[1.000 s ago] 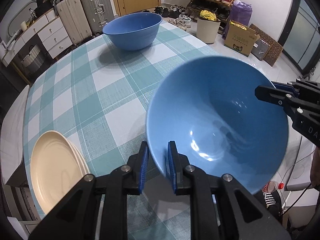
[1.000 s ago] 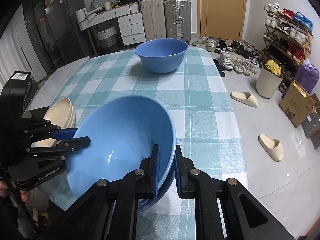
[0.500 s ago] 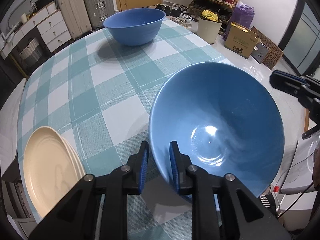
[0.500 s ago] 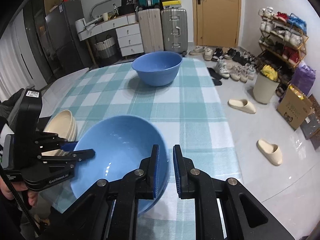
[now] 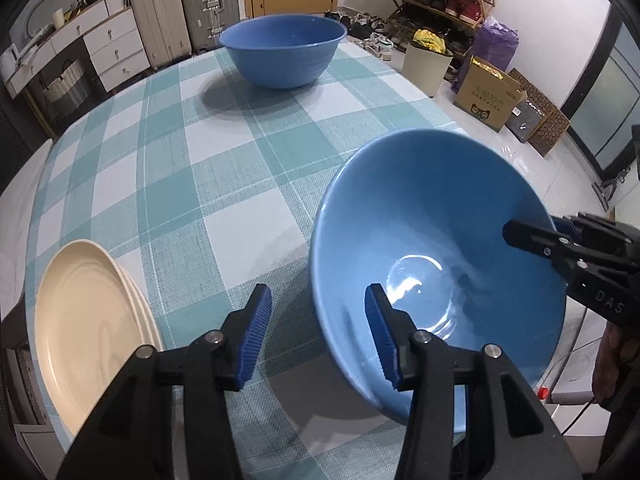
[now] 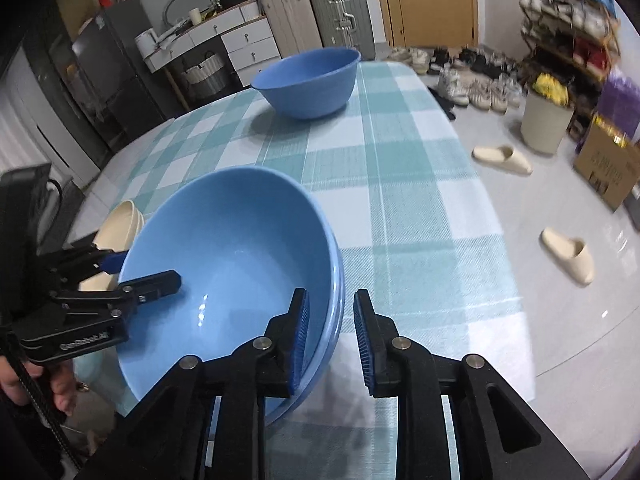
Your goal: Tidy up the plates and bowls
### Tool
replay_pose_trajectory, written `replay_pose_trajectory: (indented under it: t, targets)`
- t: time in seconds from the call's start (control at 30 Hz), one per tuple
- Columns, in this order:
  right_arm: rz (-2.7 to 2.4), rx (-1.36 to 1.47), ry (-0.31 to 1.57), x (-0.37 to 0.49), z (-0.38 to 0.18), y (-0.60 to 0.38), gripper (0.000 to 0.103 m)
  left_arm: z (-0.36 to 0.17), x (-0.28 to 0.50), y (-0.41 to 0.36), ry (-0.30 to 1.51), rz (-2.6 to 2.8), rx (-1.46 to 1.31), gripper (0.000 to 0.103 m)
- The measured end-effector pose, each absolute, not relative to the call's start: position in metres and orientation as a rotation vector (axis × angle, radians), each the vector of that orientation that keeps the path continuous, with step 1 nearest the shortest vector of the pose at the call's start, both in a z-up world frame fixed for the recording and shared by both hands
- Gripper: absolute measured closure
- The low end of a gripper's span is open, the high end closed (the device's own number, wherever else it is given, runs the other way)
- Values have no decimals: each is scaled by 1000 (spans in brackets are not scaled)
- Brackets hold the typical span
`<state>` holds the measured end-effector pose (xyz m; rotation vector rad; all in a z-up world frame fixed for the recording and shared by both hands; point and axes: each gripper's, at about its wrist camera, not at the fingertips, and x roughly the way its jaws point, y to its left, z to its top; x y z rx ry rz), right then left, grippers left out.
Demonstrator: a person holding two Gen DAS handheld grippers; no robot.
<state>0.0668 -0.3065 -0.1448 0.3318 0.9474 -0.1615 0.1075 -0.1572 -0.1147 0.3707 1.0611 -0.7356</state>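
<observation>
A large blue bowl (image 5: pixel 432 248) (image 6: pixel 240 256) sits by the near edge of the checked table (image 5: pixel 200 168); a second rim edge shows just under its own. My left gripper (image 5: pixel 318 336) (image 6: pixel 140 272) straddles the bowl's left rim. Its jaws are opening, one finger inside and one outside, with the pads off the rim. My right gripper (image 6: pixel 331 336) (image 5: pixel 540 230) straddles the opposite rim. Its jaws are also opening, with a narrow gap on each side. Another blue bowl (image 5: pixel 280 52) (image 6: pixel 308 80) stands at the table's far end. Stacked cream plates (image 5: pixel 88 328) (image 6: pixel 120 224) lie at the near left.
Beyond the table stand suitcases (image 5: pixel 180 8) and white drawers (image 5: pixel 108 48). On the floor to the right are a bin (image 5: pixel 424 64), a cardboard box (image 5: pixel 488 100), a shoe rack (image 6: pixel 568 24) and two slippers (image 6: pixel 568 256). A person's hand (image 6: pixel 60 396) holds the left gripper.
Both pairs of jaws were shut on the bowl's rim and have spread apart, the left far wider. The bowl has come down level, and the right gripper sank with it.
</observation>
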Motion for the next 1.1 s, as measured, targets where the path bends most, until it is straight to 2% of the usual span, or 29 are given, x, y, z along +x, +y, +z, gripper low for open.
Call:
replay_pose_trajectory:
  t: [0.2, 1.1]
  targets:
    - [-120, 383, 1014, 73, -161, -303, 81, -120, 109, -154, 1078, -737, 359, 54]
    - [-89, 315, 1011, 109, -154, -288, 81, -110, 102, -147, 1063, -770, 349, 54]
